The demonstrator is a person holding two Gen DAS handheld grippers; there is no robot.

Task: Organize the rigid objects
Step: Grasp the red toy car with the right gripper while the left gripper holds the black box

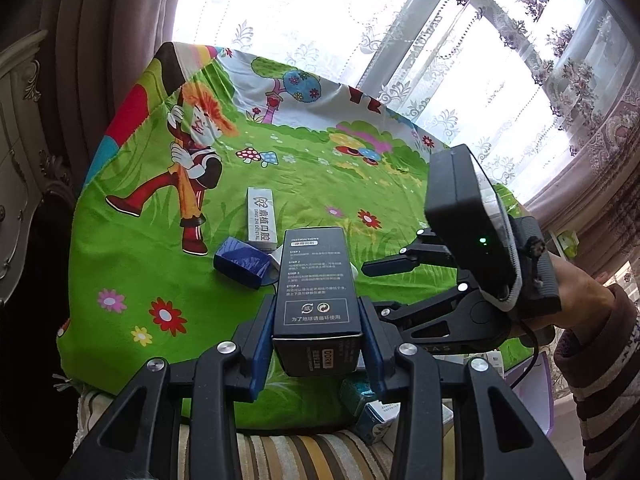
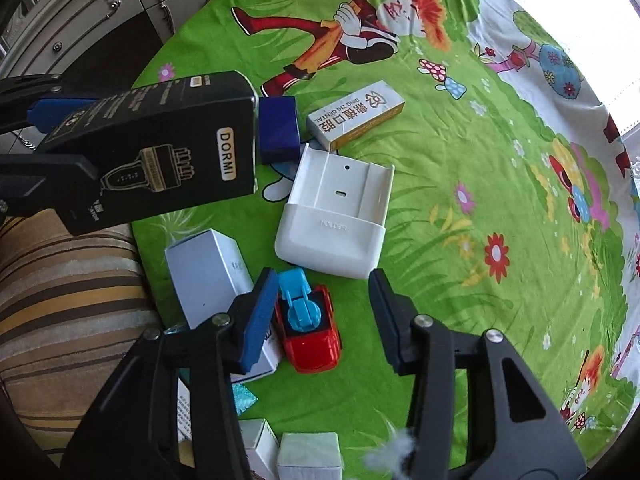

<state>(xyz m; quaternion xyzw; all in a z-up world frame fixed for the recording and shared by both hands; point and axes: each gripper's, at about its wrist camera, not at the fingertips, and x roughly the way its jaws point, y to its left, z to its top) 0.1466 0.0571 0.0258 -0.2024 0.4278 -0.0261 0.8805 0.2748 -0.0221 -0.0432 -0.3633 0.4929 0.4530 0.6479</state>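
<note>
My left gripper (image 1: 318,344) is shut on a black DORMI box (image 1: 316,280) and holds it above the cartoon cloth; the box also shows in the right wrist view (image 2: 160,148). My right gripper (image 2: 324,304) is open and empty, low over a red and blue toy car (image 2: 308,320); it also shows in the left wrist view (image 1: 384,276). A white holder (image 2: 336,216), a dark blue box (image 2: 278,128), a white dental box (image 2: 356,114) and a pale grey box (image 2: 208,272) lie on the cloth.
A green cartoon cloth (image 2: 480,160) covers the round table. Small white boxes (image 2: 308,456) lie at the near edge. A striped cushion (image 2: 68,300) is at the left. A cabinet (image 2: 100,8) stands behind. Lace curtains (image 1: 480,60) hang beyond the table.
</note>
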